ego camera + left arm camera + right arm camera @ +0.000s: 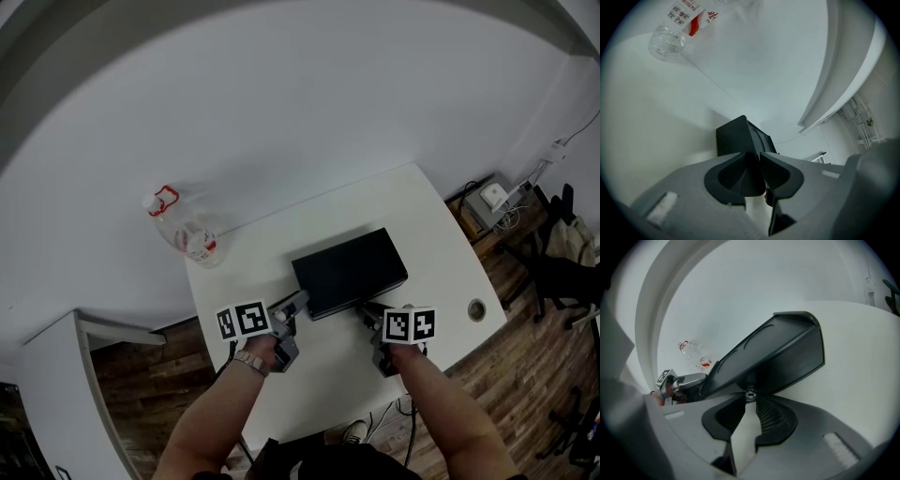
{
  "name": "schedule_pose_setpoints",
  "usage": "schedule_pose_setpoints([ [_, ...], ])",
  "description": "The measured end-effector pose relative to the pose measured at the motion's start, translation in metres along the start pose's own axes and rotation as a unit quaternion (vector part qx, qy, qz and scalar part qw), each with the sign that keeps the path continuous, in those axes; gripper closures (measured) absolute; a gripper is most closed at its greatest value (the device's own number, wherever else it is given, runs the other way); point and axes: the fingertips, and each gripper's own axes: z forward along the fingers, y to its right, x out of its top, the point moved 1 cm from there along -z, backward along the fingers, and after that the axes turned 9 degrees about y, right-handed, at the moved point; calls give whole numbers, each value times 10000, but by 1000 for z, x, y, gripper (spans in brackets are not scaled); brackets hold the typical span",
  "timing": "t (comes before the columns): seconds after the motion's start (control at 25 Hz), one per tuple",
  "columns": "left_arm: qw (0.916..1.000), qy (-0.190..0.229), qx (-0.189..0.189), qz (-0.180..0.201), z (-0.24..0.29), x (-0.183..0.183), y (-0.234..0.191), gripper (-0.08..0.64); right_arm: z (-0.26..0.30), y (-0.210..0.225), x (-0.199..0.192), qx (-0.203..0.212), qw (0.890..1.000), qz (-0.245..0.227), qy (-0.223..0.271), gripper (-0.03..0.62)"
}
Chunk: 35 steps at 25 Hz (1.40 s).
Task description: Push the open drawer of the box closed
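Black box (349, 272) lies just ahead; right claw (749, 401) nips its knob (750, 393), left claw (758, 154) closed.

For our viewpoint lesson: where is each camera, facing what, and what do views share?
Head view: on head, looking down at box, forearms, left claw, right claw.
Left gripper view: on left claw, facing box; own jaws shut.
Right gripper view: on right claw, jaws on knob; left claw beyond.
All share box, bottle.

Soft, even light fills the head view, leaving the white table (441, 244) bright, with only a faint shadow beside the black box (352, 270). All views bow strongly toward their edges. Both gripper views darken at the corners, and their nearest parts are blurred.
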Motion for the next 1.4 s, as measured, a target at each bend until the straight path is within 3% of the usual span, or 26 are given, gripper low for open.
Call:
schedule_pose_setpoints([
  [0.2,10000,-56,-18,59,-1,1,-1,451,-1,-2,-2,47,10000,68,8,507],
  [0.44,9995,298,-135,-20,-10,7,0,456,-21,-2,-16,111,9998,143,0,489],
  [0.52,9988,439,-187,-63,-19,9,3,456,-34,-3,-18,161,9998,139,63,523],
  [0.56,9986,488,-221,-43,-25,9,5,459,-41,-5,-18,208,9997,113,105,579],
  [0.6,9983,515,-260,31,-32,8,8,479,-50,-7,-18,275,9995,83,152,588],
  [0.64,9980,522,-310,157,-39,6,13,546,-60,-11,-18,359,9991,65,202,588],
  [0.72,9972,501,-467,305,-54,-4,24,560,-82,-18,-19,547,9979,83,326,588],
  [0.92,9950,265,-846,465,-89,-60,61,560,-152,-34,-32,1033,9923,163,658,589],
  [1.28,9906,-57,-1172,701,-162,-200,121,560,-266,-55,-101,1650,9816,324,906,589],
  [1.4,9904,-141,-1257,558,-185,-241,134,560,-290,-59,-125,1771,9789,441,915,588],
])
